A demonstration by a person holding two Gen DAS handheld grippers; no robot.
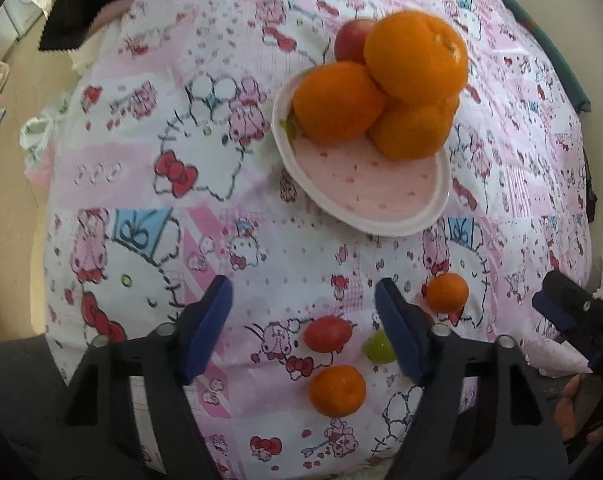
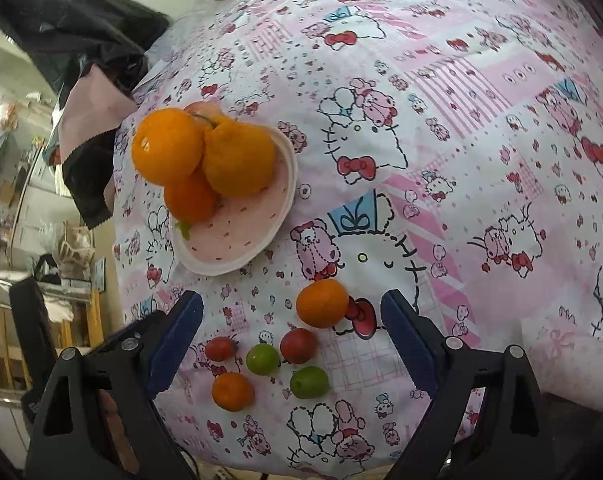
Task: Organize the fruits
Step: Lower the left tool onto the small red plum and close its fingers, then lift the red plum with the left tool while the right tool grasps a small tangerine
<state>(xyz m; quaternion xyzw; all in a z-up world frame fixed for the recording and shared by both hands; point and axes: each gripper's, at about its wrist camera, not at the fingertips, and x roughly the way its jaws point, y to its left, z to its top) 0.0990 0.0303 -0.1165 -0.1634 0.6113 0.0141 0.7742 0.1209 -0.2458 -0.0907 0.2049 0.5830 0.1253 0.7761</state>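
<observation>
A pink plate (image 1: 365,188) (image 2: 237,236) holds three large oranges (image 1: 415,56) (image 2: 237,160) stacked, with a red apple (image 1: 351,40) behind them. Small loose fruits lie on the cloth near me: two small oranges (image 1: 337,390) (image 2: 322,303), red fruits (image 1: 327,334) (image 2: 298,345) and green fruits (image 1: 379,347) (image 2: 263,358). My left gripper (image 1: 303,328) is open and empty, above the red fruit and small orange. My right gripper (image 2: 291,338) is open and empty, with the loose fruits between its fingers. It also shows in the left wrist view (image 1: 565,312).
The table is covered by a pink and white cartoon-print cloth (image 1: 181,160) (image 2: 461,120). Dark and pink cloths (image 2: 89,80) hang off the far edge beyond the plate. The floor and furniture (image 2: 21,240) lie past the table's edge.
</observation>
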